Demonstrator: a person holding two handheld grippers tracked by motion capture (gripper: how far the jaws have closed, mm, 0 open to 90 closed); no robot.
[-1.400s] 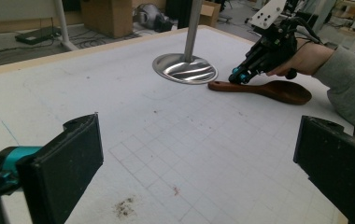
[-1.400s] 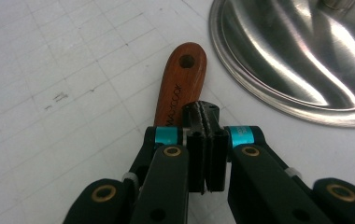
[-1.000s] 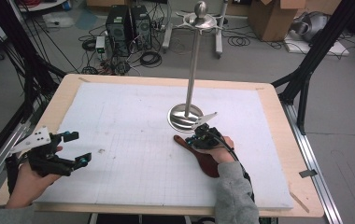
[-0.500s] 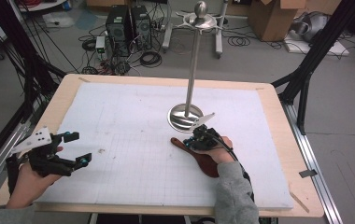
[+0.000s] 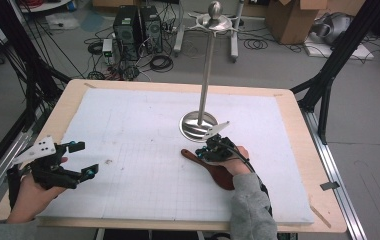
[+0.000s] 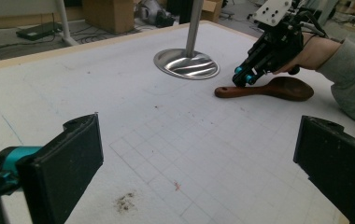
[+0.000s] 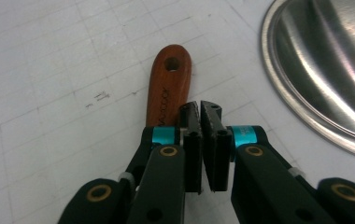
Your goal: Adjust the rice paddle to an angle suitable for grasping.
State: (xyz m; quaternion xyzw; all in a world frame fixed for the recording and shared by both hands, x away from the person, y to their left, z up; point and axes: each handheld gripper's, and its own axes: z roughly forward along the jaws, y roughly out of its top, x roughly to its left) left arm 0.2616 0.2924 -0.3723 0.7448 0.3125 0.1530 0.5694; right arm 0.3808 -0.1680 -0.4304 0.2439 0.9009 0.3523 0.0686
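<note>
A: Where's the spoon (image 5: pixel 213 166)?

B: Flat on the mat (image 5: pixel 138 130), just beside the stand (image 5: pixel 198 124); the right gripper (image 7: pixel 200 111) sits over its handle, jaws pressed together, gripping nothing I can make out.

A: And the left gripper (image 5: pixel 80 159)?

B: Wide open, empty, well apart.

A: How will it handle?

B: Probably light, stiff wood; smooth, maybe slippery; take the narrow handle edgewise, near the hole.

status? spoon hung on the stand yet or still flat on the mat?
Done: nothing visible; the wooden spoon lies flat on the mat, near the stand. In hand: the right gripper sits over its handle with jaws nearly closed, apparently empty. The left gripper waits open. Left: likely the grasp, lift and hanging.
</note>
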